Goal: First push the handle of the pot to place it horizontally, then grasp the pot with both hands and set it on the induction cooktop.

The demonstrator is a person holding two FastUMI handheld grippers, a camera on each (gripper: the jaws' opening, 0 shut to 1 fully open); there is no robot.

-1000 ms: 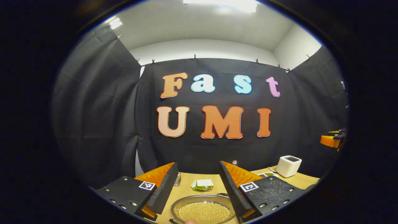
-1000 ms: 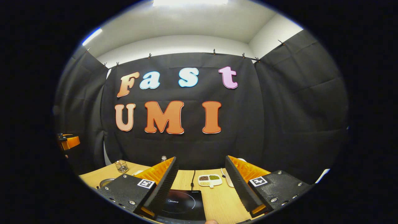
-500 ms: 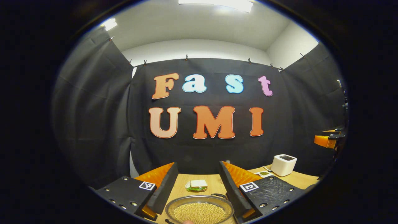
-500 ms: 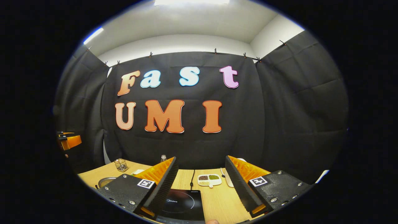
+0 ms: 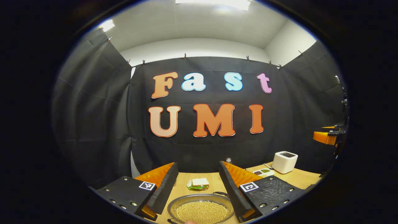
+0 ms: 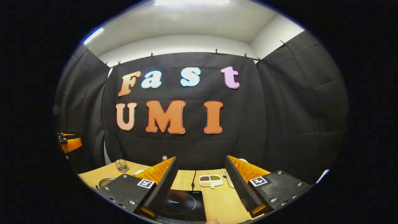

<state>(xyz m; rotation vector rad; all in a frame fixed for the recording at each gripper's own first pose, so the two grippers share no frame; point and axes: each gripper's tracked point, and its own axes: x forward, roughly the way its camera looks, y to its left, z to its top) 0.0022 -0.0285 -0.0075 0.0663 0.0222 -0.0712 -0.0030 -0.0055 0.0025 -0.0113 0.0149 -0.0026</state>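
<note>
A shallow metal pot point(image 5: 200, 209) full of pale round beans sits on the wooden table, low in the left gripper view. A dark handle loop point(image 5: 221, 193) shows at its far right rim. My left gripper point(image 5: 197, 183) stands open above and just behind the pot, touching nothing. In the right gripper view the black induction cooktop point(image 6: 182, 204) lies on the table under my open right gripper point(image 6: 201, 179). The pot's rim point(image 6: 105, 181) peeks out at the left there. The right gripper point(image 5: 326, 137) also shows at the far right edge of the left gripper view.
A sandwich on a small plate point(image 5: 197, 184) lies beyond the pot. A white box-shaped appliance point(image 5: 284, 161) and a divided dish of beans point(image 5: 262, 171) stand at the right. The same dish point(image 6: 210, 180), a wire holder point(image 6: 121, 165) and a small bottle point(image 6: 164, 158) sit at the back.
Both views have shifted slightly; the left gripper has drifted a little so the pot sits more centred between its fingers. Both grippers stay open and the pot has not moved.
</note>
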